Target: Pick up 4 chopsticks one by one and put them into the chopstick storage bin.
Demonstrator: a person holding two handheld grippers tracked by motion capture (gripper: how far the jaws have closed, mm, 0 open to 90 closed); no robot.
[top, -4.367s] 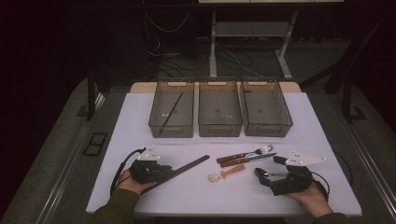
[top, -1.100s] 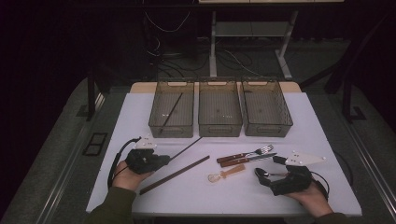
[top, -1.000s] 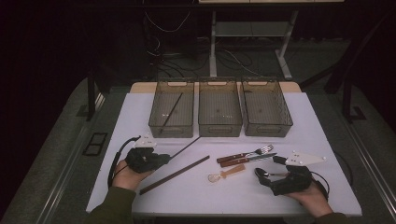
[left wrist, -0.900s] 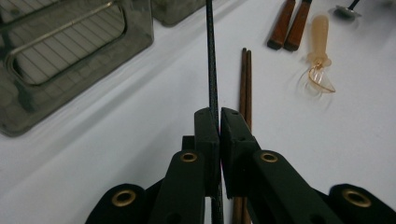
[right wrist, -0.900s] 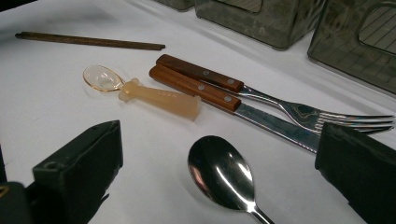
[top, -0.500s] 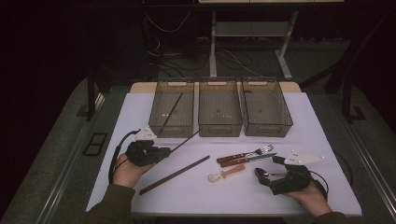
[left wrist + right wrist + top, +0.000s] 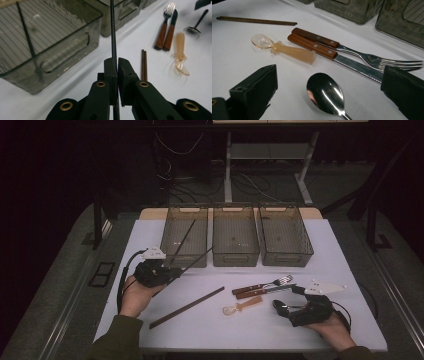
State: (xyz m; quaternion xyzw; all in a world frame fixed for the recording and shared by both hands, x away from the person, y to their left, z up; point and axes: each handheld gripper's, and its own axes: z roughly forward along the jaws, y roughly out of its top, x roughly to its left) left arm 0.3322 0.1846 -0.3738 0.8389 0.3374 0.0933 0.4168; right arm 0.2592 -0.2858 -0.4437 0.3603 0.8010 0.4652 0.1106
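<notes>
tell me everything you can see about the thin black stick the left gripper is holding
The thin black stick is a slim, straight rod, dark with a fine woven-looking texture, possibly carbon fibre. The left gripper is shut on it near one end, pads pressing both sides. In the high view the stick runs up and to the right from the gripper, lifted off the white table, its far end by the front rim of the leftmost bin; whether it touches the rim is unclear.

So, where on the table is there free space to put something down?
The front edge of the table is bare, below the brown chopsticks and small plastic spoon. The right side beyond the right bin is free too. It is crowded around the fork and knife.
</notes>
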